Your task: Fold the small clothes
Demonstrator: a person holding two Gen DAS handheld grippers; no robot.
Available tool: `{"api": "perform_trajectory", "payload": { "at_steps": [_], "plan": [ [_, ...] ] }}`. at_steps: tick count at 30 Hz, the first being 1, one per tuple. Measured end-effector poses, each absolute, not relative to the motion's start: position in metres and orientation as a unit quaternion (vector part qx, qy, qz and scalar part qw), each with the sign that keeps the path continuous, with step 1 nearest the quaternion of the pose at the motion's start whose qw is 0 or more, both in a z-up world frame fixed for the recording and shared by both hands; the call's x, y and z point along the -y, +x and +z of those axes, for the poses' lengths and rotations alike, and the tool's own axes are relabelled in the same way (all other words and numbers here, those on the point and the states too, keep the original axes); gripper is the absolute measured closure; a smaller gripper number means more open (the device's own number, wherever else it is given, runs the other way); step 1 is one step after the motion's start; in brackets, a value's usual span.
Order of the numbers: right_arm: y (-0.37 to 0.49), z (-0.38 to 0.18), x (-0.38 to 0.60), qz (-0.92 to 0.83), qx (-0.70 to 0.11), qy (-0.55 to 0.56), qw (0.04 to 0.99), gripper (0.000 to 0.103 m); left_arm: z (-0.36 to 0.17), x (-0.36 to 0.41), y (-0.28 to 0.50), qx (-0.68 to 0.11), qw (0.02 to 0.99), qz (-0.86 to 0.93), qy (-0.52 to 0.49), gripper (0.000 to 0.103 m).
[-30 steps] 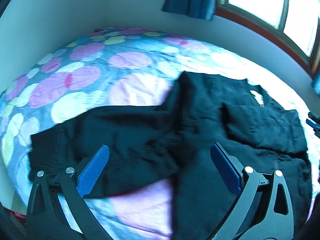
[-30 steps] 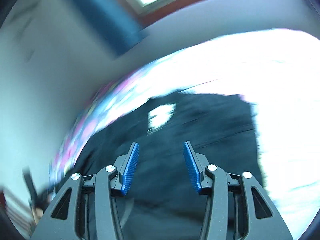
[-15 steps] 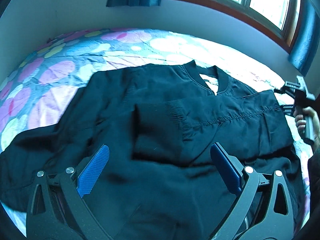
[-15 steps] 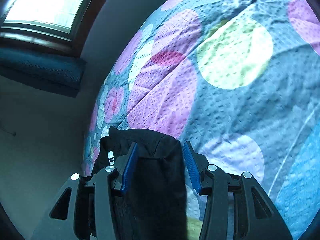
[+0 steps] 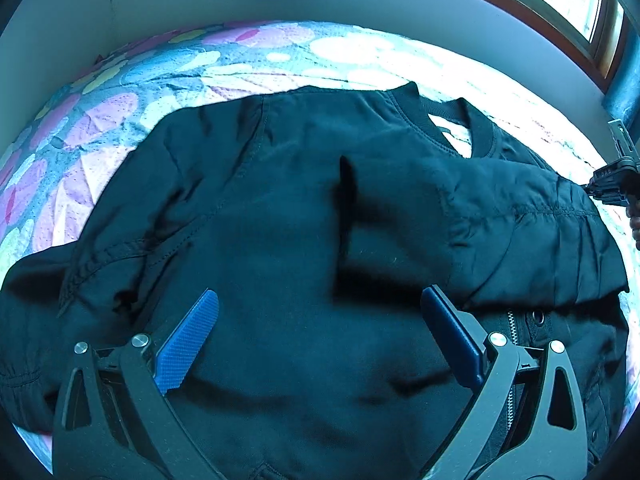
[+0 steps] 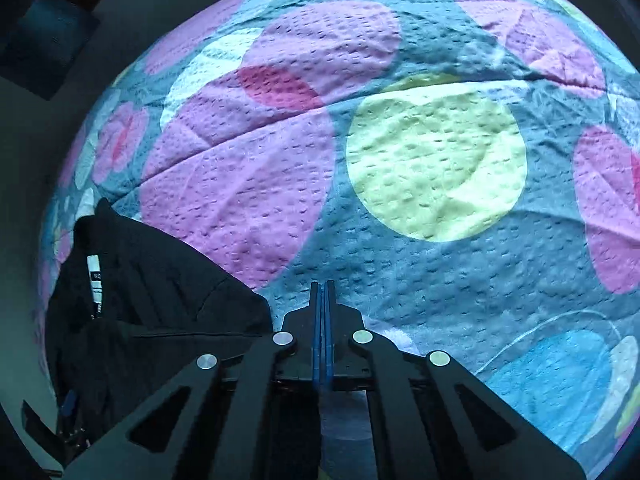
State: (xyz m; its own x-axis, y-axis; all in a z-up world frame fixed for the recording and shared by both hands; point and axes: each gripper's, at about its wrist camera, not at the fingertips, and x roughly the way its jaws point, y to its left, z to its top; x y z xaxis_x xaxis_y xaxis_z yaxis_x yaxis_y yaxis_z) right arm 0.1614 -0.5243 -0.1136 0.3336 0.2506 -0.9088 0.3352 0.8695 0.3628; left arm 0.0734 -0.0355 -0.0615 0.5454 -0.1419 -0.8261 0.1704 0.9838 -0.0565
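A small black jacket with a ribbed collar lies spread on the bed. Its right sleeve is folded across the chest; the left sleeve trails off at the left. My left gripper is open and empty, hovering over the jacket's lower middle. My right gripper has its blue pads pressed together with nothing between them, over bare bedspread, with the jacket and its white label to its left. The right gripper also shows at the right edge of the left wrist view.
The bedspread is blue with pink, purple, white and yellow circles. A pale wall runs behind the bed, with a wood-framed window and blue curtains at the upper right.
The right gripper let go of the black fabric it held and its jaws closed on nothing. The left gripper moved closer over the jacket. The right sleeve now lies across the chest.
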Motion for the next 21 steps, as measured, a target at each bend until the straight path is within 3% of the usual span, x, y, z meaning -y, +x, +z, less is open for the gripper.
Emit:
{"api": "perform_trajectory", "payload": {
  "at_steps": [4,6,8,10,14,21],
  "plan": [
    [0.134,-0.109,0.542,0.016,-0.518,0.321,0.793,0.099,-0.063,0.036,0.074,-0.469,0.878,-0.094,0.015,0.002],
    [0.118,-0.11,0.55,0.039,-0.494,0.367,0.787,0.09,-0.061,0.036,0.074,-0.468,0.878,-0.096,0.013,0.002],
    [0.098,-0.113,0.559,0.052,-0.473,0.407,0.779,0.054,-0.06,0.036,0.073,-0.465,0.88,-0.099,0.012,0.002],
    [0.079,-0.117,0.565,0.07,-0.453,0.437,0.774,0.042,-0.059,0.035,0.072,-0.464,0.88,-0.101,0.008,0.002],
    [0.058,-0.117,0.559,0.12,-0.414,0.491,0.757,0.04,-0.06,0.036,0.073,-0.466,0.879,-0.102,0.006,0.002],
    [0.045,-0.083,0.553,0.051,-0.37,0.435,0.819,0.04,-0.058,0.039,0.08,-0.467,0.878,-0.109,0.001,0.002]
  ]
}}
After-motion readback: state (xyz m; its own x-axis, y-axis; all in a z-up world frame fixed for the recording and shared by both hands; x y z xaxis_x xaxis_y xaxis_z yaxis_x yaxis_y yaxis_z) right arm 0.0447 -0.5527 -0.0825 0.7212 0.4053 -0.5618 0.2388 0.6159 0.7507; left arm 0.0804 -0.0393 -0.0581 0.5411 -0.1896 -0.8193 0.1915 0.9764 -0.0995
